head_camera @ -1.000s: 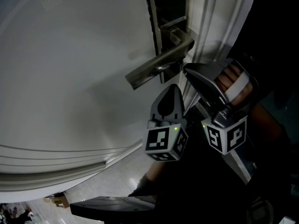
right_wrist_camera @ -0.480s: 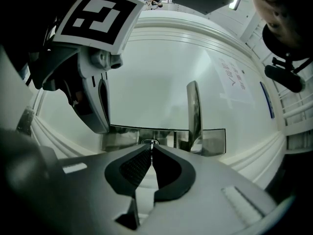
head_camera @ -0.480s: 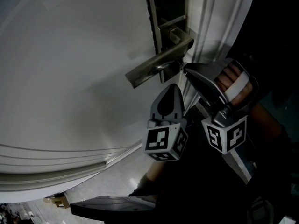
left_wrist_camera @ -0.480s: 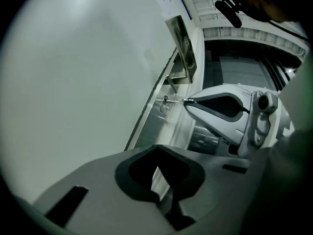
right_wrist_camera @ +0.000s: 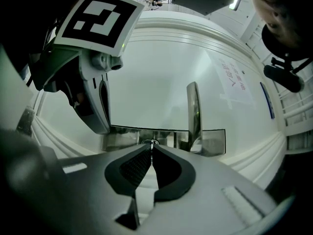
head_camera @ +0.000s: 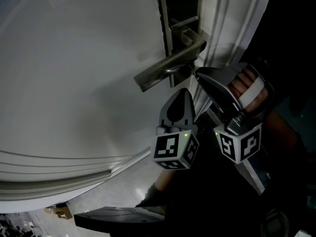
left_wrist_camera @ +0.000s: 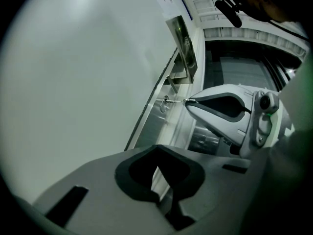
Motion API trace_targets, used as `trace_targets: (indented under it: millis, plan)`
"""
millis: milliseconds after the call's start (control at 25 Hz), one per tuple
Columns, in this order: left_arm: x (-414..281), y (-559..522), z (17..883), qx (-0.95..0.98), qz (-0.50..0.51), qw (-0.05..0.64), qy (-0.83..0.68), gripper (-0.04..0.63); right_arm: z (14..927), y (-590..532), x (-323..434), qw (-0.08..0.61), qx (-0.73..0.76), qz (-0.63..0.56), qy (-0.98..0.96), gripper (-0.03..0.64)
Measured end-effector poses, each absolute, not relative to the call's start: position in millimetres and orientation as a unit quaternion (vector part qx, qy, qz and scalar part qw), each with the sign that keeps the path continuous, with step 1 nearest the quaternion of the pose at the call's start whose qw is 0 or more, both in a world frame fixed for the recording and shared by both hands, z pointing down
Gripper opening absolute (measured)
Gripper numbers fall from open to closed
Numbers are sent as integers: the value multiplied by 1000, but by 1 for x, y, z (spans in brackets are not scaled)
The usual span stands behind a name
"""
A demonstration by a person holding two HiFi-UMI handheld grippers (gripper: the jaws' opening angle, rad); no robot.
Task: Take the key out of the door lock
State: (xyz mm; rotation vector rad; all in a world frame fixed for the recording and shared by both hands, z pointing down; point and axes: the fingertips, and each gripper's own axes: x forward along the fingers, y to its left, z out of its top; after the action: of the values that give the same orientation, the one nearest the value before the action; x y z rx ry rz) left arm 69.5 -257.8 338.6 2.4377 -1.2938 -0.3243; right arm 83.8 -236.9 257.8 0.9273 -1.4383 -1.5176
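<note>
A thin metal key (left_wrist_camera: 175,101) sticks out of the lock cylinder (left_wrist_camera: 164,102) in the steel plate of a white door (head_camera: 74,73), just under the lever handle (head_camera: 168,65). My right gripper (head_camera: 196,73) is shut on the key's outer end; in the right gripper view the key's edge shows between the closed tips (right_wrist_camera: 151,148), with the cylinder right behind. My left gripper (head_camera: 181,92) hangs a little below the handle, off the door, shut with nothing in it (left_wrist_camera: 157,169).
The door's free edge and the white moulded frame (head_camera: 222,28) run close on the right of the lock. The lever handle (right_wrist_camera: 193,111) juts out right above the key. A person's hand (head_camera: 244,85) holds the right gripper. Grey floor (head_camera: 118,196) lies below.
</note>
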Motion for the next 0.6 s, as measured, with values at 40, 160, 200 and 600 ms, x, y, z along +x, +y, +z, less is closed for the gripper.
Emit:
trace_targets:
  millis: [40, 160, 200, 600]
  plan:
    - [70, -258, 339, 863, -116, 180, -457, 0, 258, -237, 84, 414, 369, -604, -572, 12]
    - [70, -258, 338, 863, -117, 181, -457, 0, 258, -236, 84, 414, 369, -604, -573, 12]
    - [70, -257, 338, 862, -116, 182, -458, 0, 258, -236, 84, 414, 369, -604, -573, 12]
    - [72, -259, 337, 862, -121, 181, -458, 0, 258, -237, 86, 414, 369, -604, -573, 12]
